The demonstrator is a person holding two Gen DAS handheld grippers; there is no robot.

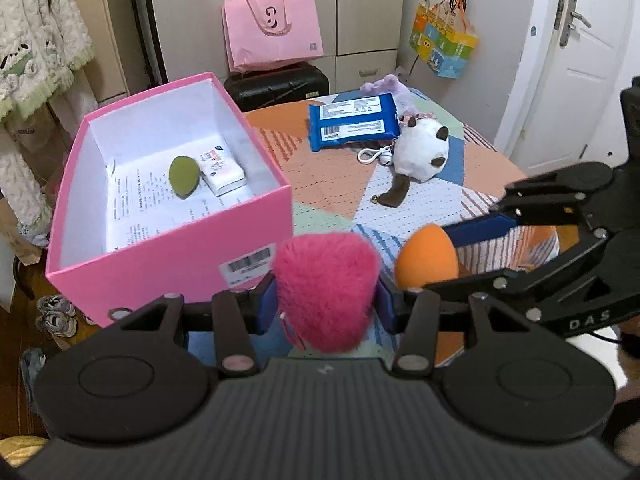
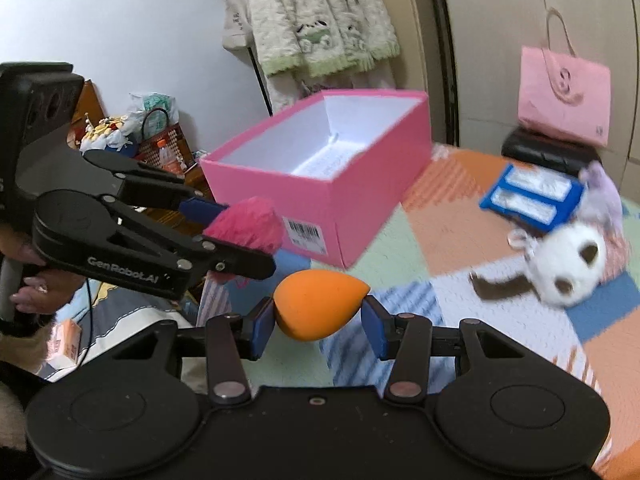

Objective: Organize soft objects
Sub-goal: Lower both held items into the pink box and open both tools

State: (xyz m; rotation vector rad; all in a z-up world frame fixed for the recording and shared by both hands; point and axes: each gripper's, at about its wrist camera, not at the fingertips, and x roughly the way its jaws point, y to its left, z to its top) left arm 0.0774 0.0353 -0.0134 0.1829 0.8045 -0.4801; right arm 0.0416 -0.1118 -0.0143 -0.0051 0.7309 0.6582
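My left gripper (image 1: pixel 326 300) is shut on a fluffy pink pompom (image 1: pixel 326 288), held in front of the near wall of an open pink box (image 1: pixel 180 256). The box holds a green sponge (image 1: pixel 183 176) and a small white packet (image 1: pixel 222 170) on printed paper. My right gripper (image 2: pixel 318 320) is shut on an orange egg-shaped sponge (image 2: pixel 316 304), just right of the pompom; the sponge also shows in the left wrist view (image 1: pixel 426 260). The left gripper with the pompom (image 2: pixel 248 224) shows at the left of the right wrist view, near the box (image 2: pixel 320 184).
A panda plush (image 1: pixel 420 148) with a keyring, a blue wipes pack (image 1: pixel 352 120) and a purple plush (image 1: pixel 386 86) lie on the patchwork cloth (image 1: pixel 328 184). A pink bag (image 1: pixel 272 28) sits on a black case (image 1: pixel 276 84) behind. A white door (image 1: pixel 576 60) stands at right.
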